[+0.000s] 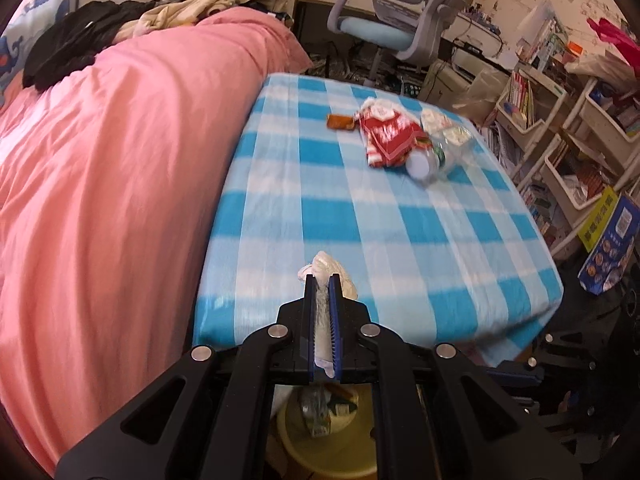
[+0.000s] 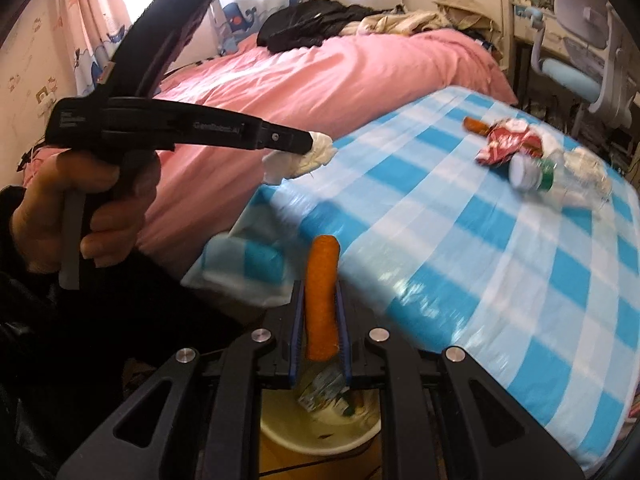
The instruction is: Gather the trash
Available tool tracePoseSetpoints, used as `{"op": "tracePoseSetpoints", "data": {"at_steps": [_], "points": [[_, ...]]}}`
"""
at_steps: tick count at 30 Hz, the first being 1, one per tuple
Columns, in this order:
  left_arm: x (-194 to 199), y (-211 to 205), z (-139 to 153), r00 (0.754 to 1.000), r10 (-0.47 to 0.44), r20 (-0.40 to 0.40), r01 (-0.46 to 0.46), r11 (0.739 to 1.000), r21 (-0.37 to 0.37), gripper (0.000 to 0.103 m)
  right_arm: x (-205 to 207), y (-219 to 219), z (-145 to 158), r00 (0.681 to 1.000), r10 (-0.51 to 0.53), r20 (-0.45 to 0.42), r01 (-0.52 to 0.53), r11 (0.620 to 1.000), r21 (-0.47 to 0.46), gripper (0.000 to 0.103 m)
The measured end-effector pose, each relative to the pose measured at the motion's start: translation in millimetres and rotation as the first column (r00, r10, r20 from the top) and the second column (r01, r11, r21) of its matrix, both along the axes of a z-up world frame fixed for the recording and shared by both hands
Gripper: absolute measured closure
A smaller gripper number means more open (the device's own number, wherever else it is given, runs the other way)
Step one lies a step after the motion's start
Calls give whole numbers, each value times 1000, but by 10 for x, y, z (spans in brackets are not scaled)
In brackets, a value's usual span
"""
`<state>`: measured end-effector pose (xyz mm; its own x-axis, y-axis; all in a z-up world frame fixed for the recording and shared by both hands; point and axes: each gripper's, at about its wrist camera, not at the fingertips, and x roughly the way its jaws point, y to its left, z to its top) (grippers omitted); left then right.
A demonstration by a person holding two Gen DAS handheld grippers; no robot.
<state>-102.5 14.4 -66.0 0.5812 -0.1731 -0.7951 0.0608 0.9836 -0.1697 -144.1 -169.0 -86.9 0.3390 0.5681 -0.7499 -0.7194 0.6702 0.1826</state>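
My left gripper (image 1: 322,280) is shut on a crumpled white tissue (image 1: 328,270) above the near edge of the blue-checked table (image 1: 360,220); the right wrist view shows that gripper (image 2: 310,146) from the side with the tissue (image 2: 316,154) at its tip. My right gripper (image 2: 320,286) is shut on an orange snack stick (image 2: 322,292). A yellow bin (image 1: 320,452) with wrappers in it sits below both grippers, seen also as the bin (image 2: 320,428). Farther across the table lie a red wrapper (image 1: 388,134), a crushed clear bottle (image 1: 436,158) and a small orange packet (image 1: 340,122).
A bed with a pink cover (image 1: 120,160) runs along the table's left side, with dark clothes (image 1: 72,52) piled on it. A grey desk chair (image 1: 404,20) stands beyond the table. Cluttered shelves (image 1: 568,140) and a blue box (image 1: 608,248) line the right. A hand (image 2: 80,216) holds the left gripper's handle.
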Motion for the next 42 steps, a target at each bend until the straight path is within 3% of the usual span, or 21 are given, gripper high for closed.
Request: {"op": "tracePoseSetpoints", "data": {"at_steps": [5, 8, 10, 12, 14, 16, 18, 22, 27, 32, 38, 42], "points": [[-321, -133, -153, 997, -47, -60, 48, 999, 12, 97, -130, -10, -133, 999, 8, -54, -10, 999, -46, 83], [-447, -304, -218, 989, -111, -97, 114, 993, 24, 93, -187, -93, -155, 999, -23, -50, 19, 997, -72, 61], [-494, -409, -243, 986, -129, -104, 135, 989, 53, 73, -211, -172, -113, 998, -61, -20, 59, 995, -83, 53], [-512, -471, -202, 990, -121, -74, 129, 986, 104, 56, -209, -294, -45, 990, -136, 45, 140, 985, -100, 35], [-481, -463, -117, 995, -95, -20, 97, 988, 123, 44, -170, -407, 1, 970, -221, 105, 233, 966, -116, 23], [-402, -430, -21, 998, -39, 40, 33, 988, 151, 31, -100, -517, 24, 934, -321, 155, 342, 929, -143, 15], [-289, -402, 72, 995, 10, 99, -27, 985, 169, 27, -28, -618, 34, 886, -412, 213, 449, 877, -170, 10], [-1, -402, 231, 980, 77, 184, -110, 978, 177, 17, 102, -739, 88, 784, -532, 321, 604, 773, -195, 8], [426, -546, 380, 966, 58, 252, -110, 975, 194, 10, 390, -871, 277, 728, -570, 381, 662, 729, -175, 8], [788, -679, 384, 967, 39, 253, -98, 969, 225, 8, 694, -969, 354, 701, -566, 433, 688, 697, -202, 8], [902, -694, 295, 977, 77, 198, -118, 972, 202, 8, 954, -1130, 140, 667, -681, 302, 743, 637, -207, 8], [924, -709, 239, 981, 86, 173, -120, 973, 199, 8, 945, -1084, 174, 665, -683, 302, 744, 640, -191, 8]]}}
